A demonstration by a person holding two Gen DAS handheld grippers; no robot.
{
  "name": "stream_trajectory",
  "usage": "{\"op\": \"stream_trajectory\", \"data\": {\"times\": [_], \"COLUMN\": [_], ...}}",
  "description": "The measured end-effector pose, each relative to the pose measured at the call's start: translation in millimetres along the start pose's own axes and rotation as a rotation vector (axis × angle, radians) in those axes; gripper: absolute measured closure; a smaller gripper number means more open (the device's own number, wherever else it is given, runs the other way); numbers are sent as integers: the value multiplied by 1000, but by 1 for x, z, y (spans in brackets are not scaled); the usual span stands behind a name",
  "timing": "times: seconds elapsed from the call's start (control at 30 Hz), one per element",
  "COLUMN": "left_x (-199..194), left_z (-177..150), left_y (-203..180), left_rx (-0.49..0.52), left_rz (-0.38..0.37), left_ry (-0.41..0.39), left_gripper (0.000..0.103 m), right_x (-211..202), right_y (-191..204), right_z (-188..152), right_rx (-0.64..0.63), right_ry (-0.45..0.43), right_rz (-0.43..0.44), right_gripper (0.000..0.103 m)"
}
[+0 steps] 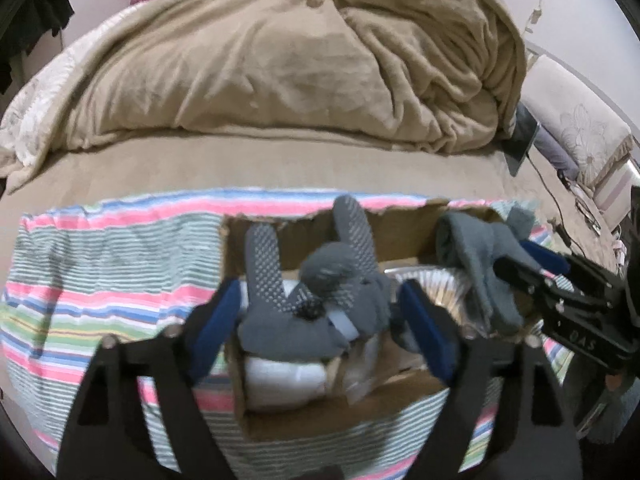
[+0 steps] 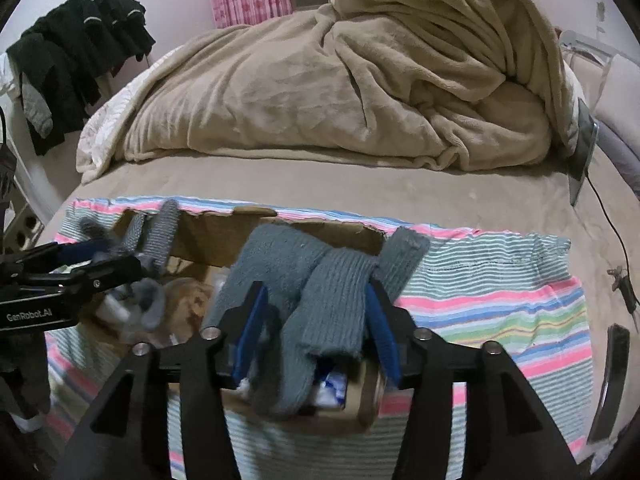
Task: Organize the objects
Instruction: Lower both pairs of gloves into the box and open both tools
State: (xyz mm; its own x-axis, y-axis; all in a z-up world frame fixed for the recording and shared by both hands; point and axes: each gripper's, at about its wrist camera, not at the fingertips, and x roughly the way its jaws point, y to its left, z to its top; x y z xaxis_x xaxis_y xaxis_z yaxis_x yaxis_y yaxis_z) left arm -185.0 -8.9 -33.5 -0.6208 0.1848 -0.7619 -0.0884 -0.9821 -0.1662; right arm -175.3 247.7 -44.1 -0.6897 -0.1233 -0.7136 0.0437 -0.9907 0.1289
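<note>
A cardboard box (image 1: 260, 420) sits on a striped cloth (image 1: 100, 288) on the bed. My left gripper (image 1: 316, 312) is over the box, its blue pads wide apart around a grey dotted glove (image 1: 316, 280) that hangs between them. My right gripper (image 2: 316, 320) is over the box's right end (image 2: 348, 236), its pads apart around a grey-blue knit glove (image 2: 320, 288) draped between them. The right gripper also shows in the left wrist view (image 1: 532, 268) against that knit glove (image 1: 476, 256). The box holds white and clear packets.
A rumpled tan blanket (image 1: 300, 60) fills the back of the bed. A tablet (image 2: 582, 152) with a cable leans at the right. A phone (image 2: 610, 380) lies on the bed at the right. Dark clothes (image 2: 80, 48) hang at the left.
</note>
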Motion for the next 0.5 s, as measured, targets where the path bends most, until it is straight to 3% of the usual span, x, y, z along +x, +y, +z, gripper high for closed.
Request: {"op": "stream_trajectory", "data": {"times": [0.27,0.5], "left_x": [-36,-75], "left_z": [-11,-36], "left_y": [2,2], "left_rx": [1,-17], "left_rz": [11,15], "left_ry": [-33,-61], "left_gripper": [16,16], "right_x": [-36,-59], "right_y": [15,34], "right_z": [-13,-31], "right_rx": [-11,-42], "right_ry": [-14,-3], "right_rz": [33,63], "right_gripper": [31,31]}}
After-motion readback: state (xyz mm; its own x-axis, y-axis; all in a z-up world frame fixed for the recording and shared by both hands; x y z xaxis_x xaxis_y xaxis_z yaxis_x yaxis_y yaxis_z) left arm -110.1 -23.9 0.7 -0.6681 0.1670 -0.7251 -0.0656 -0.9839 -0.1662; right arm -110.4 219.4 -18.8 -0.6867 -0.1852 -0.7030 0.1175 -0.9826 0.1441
